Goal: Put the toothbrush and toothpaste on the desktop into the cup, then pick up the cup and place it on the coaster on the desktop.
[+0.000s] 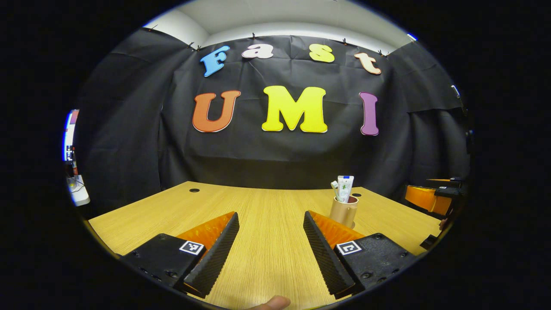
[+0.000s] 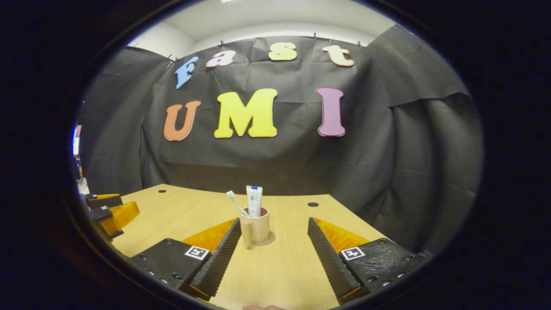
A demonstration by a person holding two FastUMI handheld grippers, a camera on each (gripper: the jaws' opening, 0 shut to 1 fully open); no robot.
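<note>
left gripper view: my left claw (image 1: 270, 241) hangs spread wide, holding nothing, since the cup (image 1: 343, 211) stands ahead with toothbrush (image 1: 334, 187) and toothpaste (image 1: 345, 187) inside. right gripper view: my right claw (image 2: 273, 247) gapes empty; the cup (image 2: 255, 230) sits on the coaster (image 2: 270, 239).

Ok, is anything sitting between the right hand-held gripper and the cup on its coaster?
Nothing visible. In the right gripper view the cup stands on the coaster, holding toothbrush and toothpaste, with bare desktop between it and the open right hand-held gripper.
</note>
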